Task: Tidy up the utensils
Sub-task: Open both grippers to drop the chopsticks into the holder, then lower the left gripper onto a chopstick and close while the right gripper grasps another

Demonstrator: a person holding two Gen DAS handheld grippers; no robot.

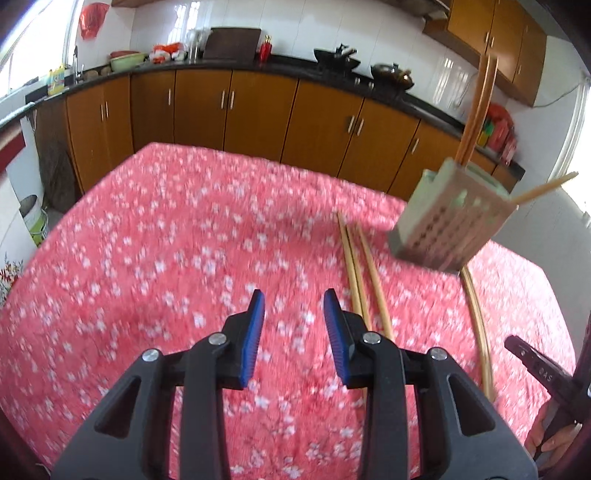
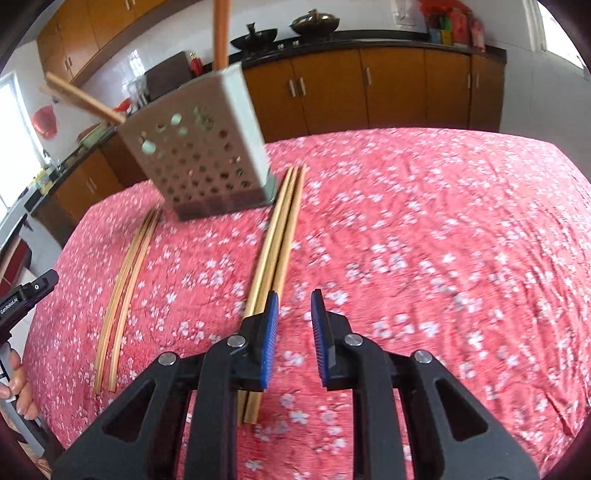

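A grey perforated utensil holder (image 1: 448, 218) (image 2: 199, 147) stands on the red floral tablecloth (image 1: 166, 240) (image 2: 424, 221), with a few wooden chopsticks (image 1: 476, 107) (image 2: 221, 33) sticking out of its top. A bundle of chopsticks (image 1: 364, 273) (image 2: 280, 229) lies on the cloth beside the holder. A second, thinner bundle (image 1: 480, 325) (image 2: 125, 291) lies on the holder's other side. My left gripper (image 1: 294, 295) is open and empty above the cloth, left of the first bundle. My right gripper (image 2: 294, 297) is open and empty, just right of that bundle's near end.
Wooden kitchen cabinets (image 1: 258, 107) (image 2: 369, 85) with a dark counter run behind the table, holding pots (image 1: 336, 57) and bottles. The table edge curves off at the far side. Part of the other hand-held gripper shows at each view's side (image 1: 535, 362) (image 2: 26, 295).
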